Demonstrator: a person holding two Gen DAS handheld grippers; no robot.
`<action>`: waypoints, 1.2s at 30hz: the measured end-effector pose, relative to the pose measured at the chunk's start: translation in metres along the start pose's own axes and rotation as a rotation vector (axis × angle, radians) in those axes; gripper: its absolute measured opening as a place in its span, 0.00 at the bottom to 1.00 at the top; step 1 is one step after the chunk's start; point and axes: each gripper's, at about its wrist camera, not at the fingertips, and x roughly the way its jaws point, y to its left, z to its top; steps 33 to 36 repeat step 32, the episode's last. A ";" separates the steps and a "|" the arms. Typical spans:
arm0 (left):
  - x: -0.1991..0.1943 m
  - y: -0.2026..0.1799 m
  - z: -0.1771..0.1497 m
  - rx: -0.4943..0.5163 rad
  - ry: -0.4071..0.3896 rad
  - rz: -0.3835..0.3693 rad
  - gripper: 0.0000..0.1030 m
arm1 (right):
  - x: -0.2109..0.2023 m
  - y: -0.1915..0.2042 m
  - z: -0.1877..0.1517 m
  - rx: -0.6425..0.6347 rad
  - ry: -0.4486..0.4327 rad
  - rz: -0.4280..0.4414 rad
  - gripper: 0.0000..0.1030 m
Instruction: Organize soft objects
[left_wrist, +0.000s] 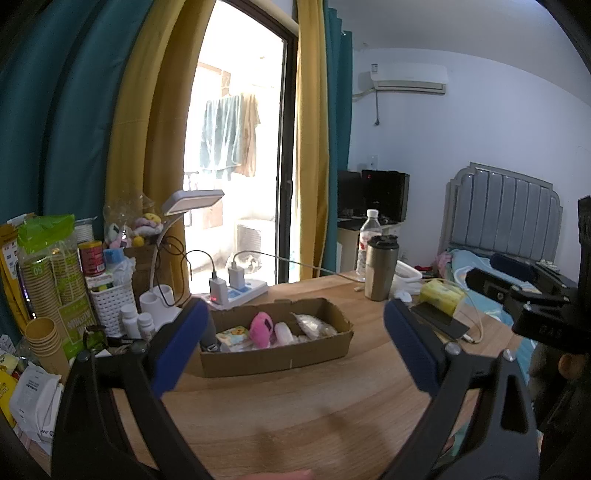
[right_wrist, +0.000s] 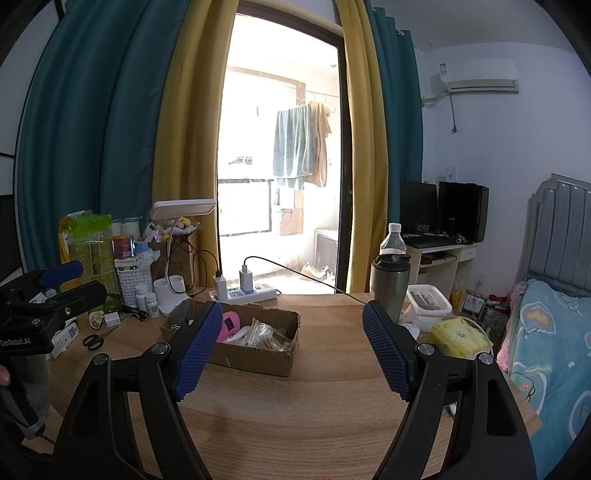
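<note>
Hovering above the wooden tabletop (left_wrist: 295, 413), the left tongs (left_wrist: 291, 332) stand wide apart with nothing between the blue pads. The right tongs (right_wrist: 291, 347) are likewise spread wide and hold nothing.

A shallow cardboard box (left_wrist: 280, 354) sits on the tabletop ahead of both tongs, clear of them. Inside it lies a pink plush toy (left_wrist: 261, 326), with a white soft item (left_wrist: 283, 331) just beside it and clear plastic bags (left_wrist: 314, 325) at the box's right end.

A yellow tissue pack (right_wrist: 458, 338) rests near the tabletop's right edge, well apart from the box. A steel tumbler (left_wrist: 380, 267) and a water bottle (left_wrist: 369, 236) stand behind it. A white power strip (left_wrist: 240, 291) lies behind the box. Stacked paper cups (left_wrist: 42, 334) occupy the left side.
</note>
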 end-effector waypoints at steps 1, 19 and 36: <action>0.000 -0.001 -0.001 0.000 0.000 -0.001 0.94 | 0.000 0.000 0.000 0.000 0.000 0.000 0.79; 0.000 -0.001 -0.001 0.000 0.000 -0.003 0.94 | 0.000 0.000 0.000 0.000 0.001 0.000 0.79; 0.000 -0.006 -0.004 0.000 0.005 -0.011 0.94 | 0.000 -0.001 -0.001 0.002 0.004 0.001 0.79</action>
